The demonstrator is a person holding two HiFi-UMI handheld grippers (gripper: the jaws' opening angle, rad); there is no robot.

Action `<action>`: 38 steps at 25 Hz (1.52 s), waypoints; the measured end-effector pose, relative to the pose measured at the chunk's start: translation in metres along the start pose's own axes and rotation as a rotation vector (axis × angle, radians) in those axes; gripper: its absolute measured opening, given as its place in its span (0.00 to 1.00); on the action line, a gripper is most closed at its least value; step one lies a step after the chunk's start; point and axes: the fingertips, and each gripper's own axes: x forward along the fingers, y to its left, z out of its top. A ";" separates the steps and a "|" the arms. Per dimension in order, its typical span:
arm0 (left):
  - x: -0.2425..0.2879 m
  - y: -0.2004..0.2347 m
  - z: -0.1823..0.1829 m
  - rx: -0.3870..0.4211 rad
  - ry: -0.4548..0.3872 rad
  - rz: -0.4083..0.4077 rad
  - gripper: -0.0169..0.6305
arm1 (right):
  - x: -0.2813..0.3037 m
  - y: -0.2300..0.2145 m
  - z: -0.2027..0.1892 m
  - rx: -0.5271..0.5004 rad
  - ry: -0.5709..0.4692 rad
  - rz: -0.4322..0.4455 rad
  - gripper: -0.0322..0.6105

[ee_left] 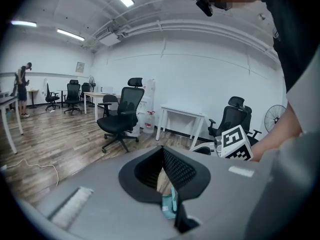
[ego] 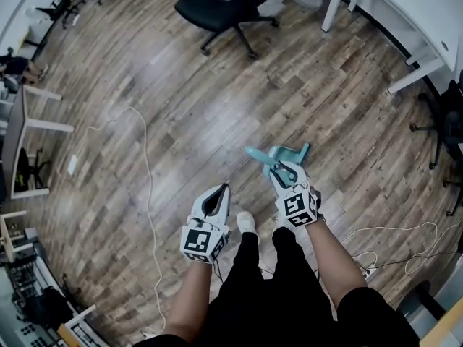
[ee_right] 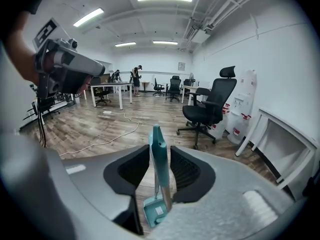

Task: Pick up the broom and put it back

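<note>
Jaws of the right gripper (ee_right: 160, 149) stand apart around the handle of a teal plastic broom (ee_right: 158, 134), and neither pad visibly presses on it. The broom's long axis runs upright. Its flattened handle tip, pierced by a small hole, points up past the jaws, and the brush head sits low above the brown wood-plank floor (ego: 217, 100); whether it touches is unclear. The left gripper (ee_left: 163, 150) has its jaws meeting at the tips, with nothing between them. Farther off stand a white desk (ego: 412, 20) and a black wheeled office chair (ego: 224, 6), and a thin white cable (ego: 145, 157) trails across the planks. A small white label (ee_right: 159, 210) sits on the brush head, its print too small to read.
</note>
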 end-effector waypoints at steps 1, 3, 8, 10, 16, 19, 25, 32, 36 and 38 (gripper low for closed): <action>0.001 0.000 0.002 0.000 -0.003 -0.001 0.06 | 0.001 0.001 0.000 -0.001 0.004 0.001 0.26; 0.002 -0.002 0.004 -0.006 -0.001 -0.007 0.06 | 0.004 0.002 -0.001 0.000 0.009 0.003 0.26; 0.004 -0.003 0.006 -0.007 -0.001 -0.021 0.06 | 0.007 0.002 -0.001 -0.018 0.023 0.004 0.24; 0.004 -0.003 0.006 -0.010 -0.001 -0.022 0.06 | 0.008 0.002 -0.002 -0.031 0.033 0.004 0.21; 0.005 -0.005 0.005 -0.015 -0.003 -0.022 0.06 | 0.006 0.000 -0.005 -0.059 0.038 0.006 0.20; 0.005 -0.004 0.003 -0.010 -0.006 -0.023 0.06 | 0.004 0.000 -0.006 -0.068 0.034 0.007 0.20; -0.001 -0.012 -0.008 -0.009 0.039 -0.051 0.06 | -0.007 0.003 -0.014 -0.084 0.025 0.004 0.20; 0.000 -0.034 -0.006 0.087 0.037 -0.108 0.06 | -0.026 -0.001 -0.024 -0.062 0.028 -0.034 0.19; 0.005 -0.047 0.003 0.100 0.016 -0.149 0.06 | -0.037 -0.002 -0.033 -0.050 0.027 -0.051 0.19; 0.006 -0.052 0.006 0.105 0.012 -0.163 0.06 | -0.044 -0.005 -0.037 -0.041 0.030 -0.063 0.19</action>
